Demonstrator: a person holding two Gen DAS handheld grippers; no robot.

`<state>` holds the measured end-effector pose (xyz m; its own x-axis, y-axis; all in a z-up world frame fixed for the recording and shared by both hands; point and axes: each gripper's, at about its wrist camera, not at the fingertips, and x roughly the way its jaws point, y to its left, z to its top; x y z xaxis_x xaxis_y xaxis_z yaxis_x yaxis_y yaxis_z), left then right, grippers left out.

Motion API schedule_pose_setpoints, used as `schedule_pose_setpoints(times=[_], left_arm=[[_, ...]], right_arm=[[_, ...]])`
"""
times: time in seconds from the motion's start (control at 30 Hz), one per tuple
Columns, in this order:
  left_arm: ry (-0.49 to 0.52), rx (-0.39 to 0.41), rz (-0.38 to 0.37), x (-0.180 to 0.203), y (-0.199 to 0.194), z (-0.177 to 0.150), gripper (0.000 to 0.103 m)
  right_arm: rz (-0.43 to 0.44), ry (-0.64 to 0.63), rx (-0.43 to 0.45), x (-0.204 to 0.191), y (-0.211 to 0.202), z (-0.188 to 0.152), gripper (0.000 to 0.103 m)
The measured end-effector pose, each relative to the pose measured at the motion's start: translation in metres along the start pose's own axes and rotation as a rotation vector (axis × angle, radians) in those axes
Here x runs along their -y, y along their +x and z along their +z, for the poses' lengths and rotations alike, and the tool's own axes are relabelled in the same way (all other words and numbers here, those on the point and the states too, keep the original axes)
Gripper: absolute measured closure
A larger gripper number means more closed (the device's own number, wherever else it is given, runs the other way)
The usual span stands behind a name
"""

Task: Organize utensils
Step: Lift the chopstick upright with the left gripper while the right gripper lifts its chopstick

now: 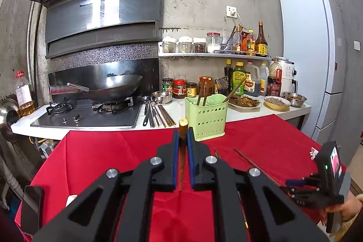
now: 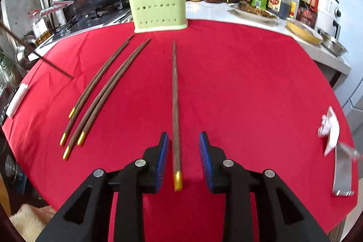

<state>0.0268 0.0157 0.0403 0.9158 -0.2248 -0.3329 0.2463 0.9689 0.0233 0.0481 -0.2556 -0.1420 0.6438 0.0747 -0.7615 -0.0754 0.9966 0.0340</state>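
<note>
My left gripper [image 1: 183, 135] is shut on a brown chopstick with a gold cap [image 1: 183, 126], held upright above the red tablecloth, short of the green perforated holder [image 1: 206, 119]. The holder [image 2: 156, 8] stands at the cloth's far edge with several chopsticks in it. My right gripper [image 2: 184, 140] is open, low over the cloth, its jaws on either side of a single chopstick [image 2: 175, 106] lying lengthwise. Several more chopsticks [image 2: 97, 94] lie to its left. The held chopstick's thin end [image 2: 38, 56] shows at the left edge of the right wrist view.
The red cloth [image 2: 249, 94] covers the table; behind it are a stove with a wok [image 1: 113, 87], metal utensils [image 1: 156, 115], jars, bottles and food dishes [image 1: 245, 102]. A phone [image 1: 31, 208] lies at the left edge. Crumpled paper [image 2: 329, 128] and a metal piece [image 2: 342, 169] lie at right.
</note>
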Motion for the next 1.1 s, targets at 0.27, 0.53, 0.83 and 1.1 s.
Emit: schedule_pose_setpoints(times=[0.27,0.53,0.83,1.1], left_arm=[[0.009,-0.003,-0.002,0.001,-0.001,0.0,0.096],[0.003,-0.003,0.004,0.0,-0.001,-0.001,0.096],[-0.005,0.0,-0.005,-0.003,-0.001,-0.001,0.096],[-0.012,0.001,-0.004,-0.005,-0.001,-0.002,0.096]], right_arm=[[-0.034,-0.044,0.037,-0.01,-0.011,-0.018,0.091],[-0.032,-0.042,0.092,-0.013,-0.034,-0.016,0.096],[-0.035,-0.032,0.362,-0.014,-0.125,0.032,0.096],[-0.016,-0.039,0.44,-0.014,-0.165,0.083,0.096]])
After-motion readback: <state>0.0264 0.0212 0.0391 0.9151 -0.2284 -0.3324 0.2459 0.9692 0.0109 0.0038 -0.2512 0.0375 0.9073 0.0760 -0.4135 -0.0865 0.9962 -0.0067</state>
